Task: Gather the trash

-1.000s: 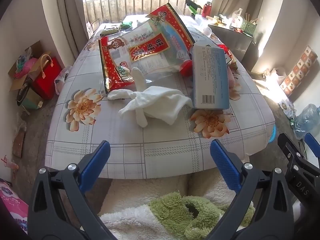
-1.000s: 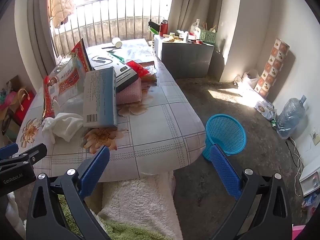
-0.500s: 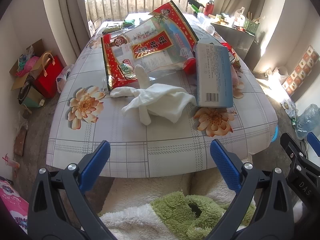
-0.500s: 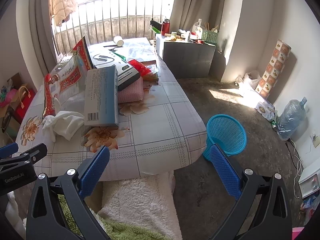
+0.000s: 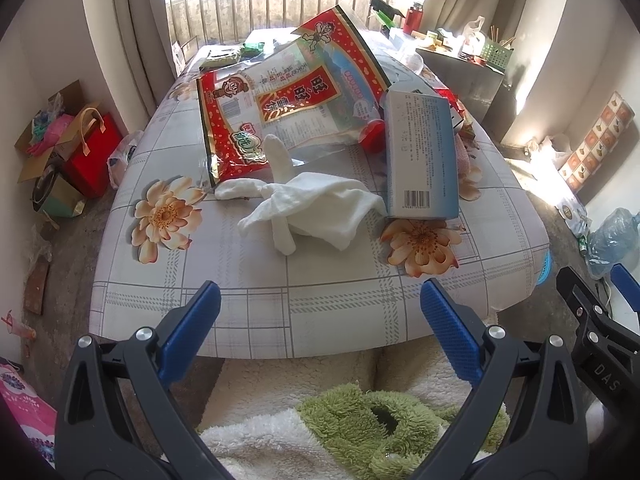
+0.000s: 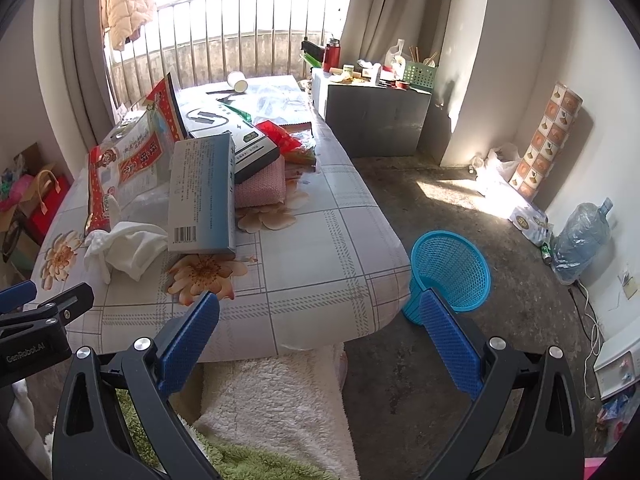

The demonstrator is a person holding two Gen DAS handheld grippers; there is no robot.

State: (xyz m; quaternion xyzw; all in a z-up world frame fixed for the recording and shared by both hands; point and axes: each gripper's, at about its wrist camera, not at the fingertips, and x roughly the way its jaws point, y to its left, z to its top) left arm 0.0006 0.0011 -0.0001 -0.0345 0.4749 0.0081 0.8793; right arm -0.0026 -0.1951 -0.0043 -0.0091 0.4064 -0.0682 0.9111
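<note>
Left wrist view: the left gripper point(image 5: 320, 316) hangs wide open and empty over the table's near edge, aimed at the crumpled white cloth point(image 5: 316, 208) lying between the snack bag point(image 5: 288, 108) and the box point(image 5: 424, 156), likely the first pickup.

Right wrist view: the right gripper point(image 6: 320, 320), also wide open and empty, points toward the blue basket point(image 6: 452, 272) on the floor beside the table point(image 6: 320, 264).

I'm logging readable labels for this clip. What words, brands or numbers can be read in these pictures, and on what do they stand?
"GenRobot.AI": on the black body of the left gripper, seen from the right wrist.
"DAS": on the black body of the right gripper, seen from the left wrist.
"旺旺": on the red-and-white plastic snack bag.
Grey-blue cardboard box: barcode and fine print, too small to read.
</note>
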